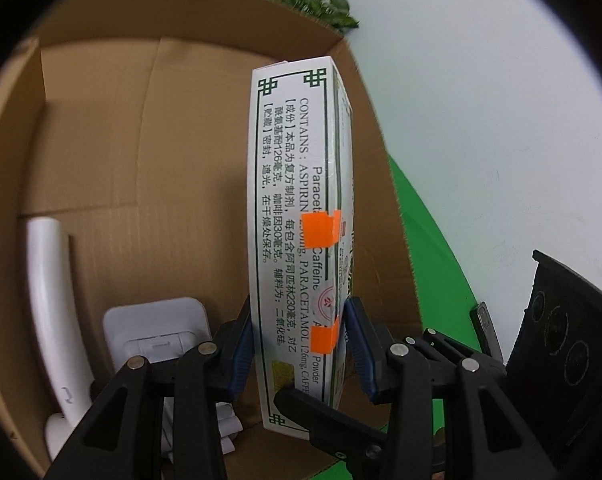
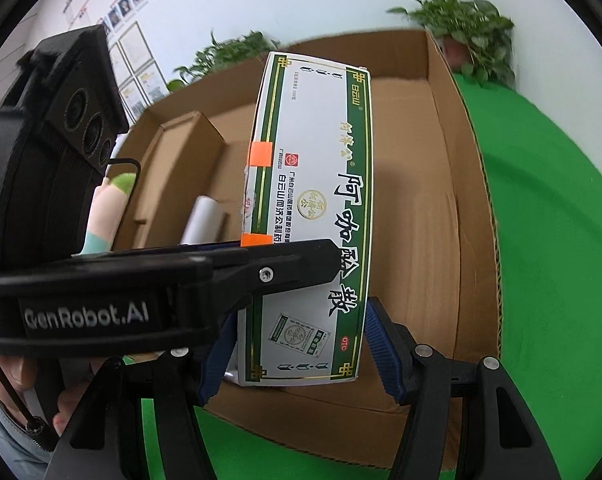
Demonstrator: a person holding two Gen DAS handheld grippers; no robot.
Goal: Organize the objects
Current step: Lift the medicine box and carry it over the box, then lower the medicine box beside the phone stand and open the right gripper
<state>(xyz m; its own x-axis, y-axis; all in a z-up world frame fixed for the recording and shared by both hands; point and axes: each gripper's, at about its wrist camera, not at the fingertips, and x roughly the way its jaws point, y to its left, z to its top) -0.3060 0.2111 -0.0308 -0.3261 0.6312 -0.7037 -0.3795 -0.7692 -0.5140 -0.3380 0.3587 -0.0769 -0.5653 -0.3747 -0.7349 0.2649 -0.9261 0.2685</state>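
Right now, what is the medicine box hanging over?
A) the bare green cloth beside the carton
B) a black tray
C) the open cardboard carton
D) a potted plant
C: in both wrist views the medicine box, gripped by the left gripper and the right gripper, has the brown floor and walls of the open cardboard carton behind it, with white items lying on the carton floor.

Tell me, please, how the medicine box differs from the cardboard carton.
The medicine box is white with green borders and print; the cardboard carton is plain brown. The medicine box is closed, with orange tape on its edge; the carton is open-topped. The medicine box is gripped by the left gripper and right gripper; the carton rests on green cloth. Both are rectangular boxes.
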